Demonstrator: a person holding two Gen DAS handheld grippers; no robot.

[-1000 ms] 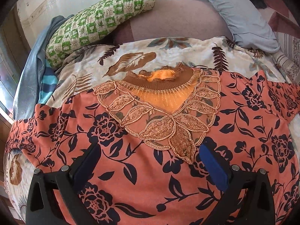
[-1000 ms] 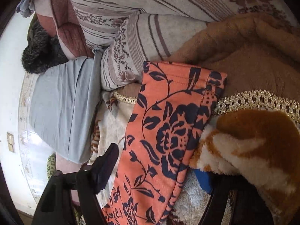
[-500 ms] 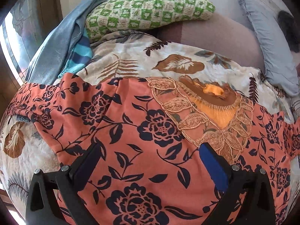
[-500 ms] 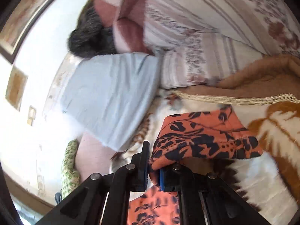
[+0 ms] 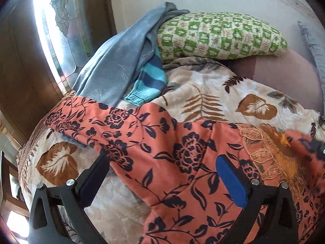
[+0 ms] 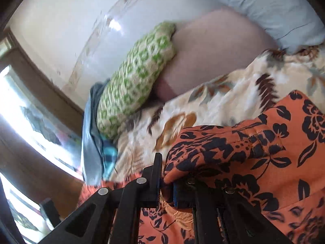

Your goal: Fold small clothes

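Observation:
An orange top with dark blue flowers point(image 5: 182, 158) lies spread on the leaf-print blanket point(image 5: 213, 93). Its gold embroidered neckline point(image 5: 270, 154) is at the right of the left wrist view, and its left sleeve point(image 5: 81, 118) stretches to the bed's left edge. My left gripper point(image 5: 162, 174) is open and empty, hovering over the top's left shoulder. My right gripper point(image 6: 166, 185) is shut on the right sleeve point(image 6: 219, 152), which is lifted and folded across above the top's body point(image 6: 294, 183).
A green checked pillow point(image 5: 219, 38) lies at the head of the bed. A grey-blue garment point(image 5: 121, 61) and a striped turquoise one point(image 5: 148, 83) lie beside it. A grey pillow point(image 6: 254, 6) is at the right. A wooden window frame point(image 5: 26, 77) stands left of the bed.
My right gripper closed on the right sleeve, lifted it and carried it leftward over the top. My left gripper swung left, from the neckline toward the left sleeve, staying open.

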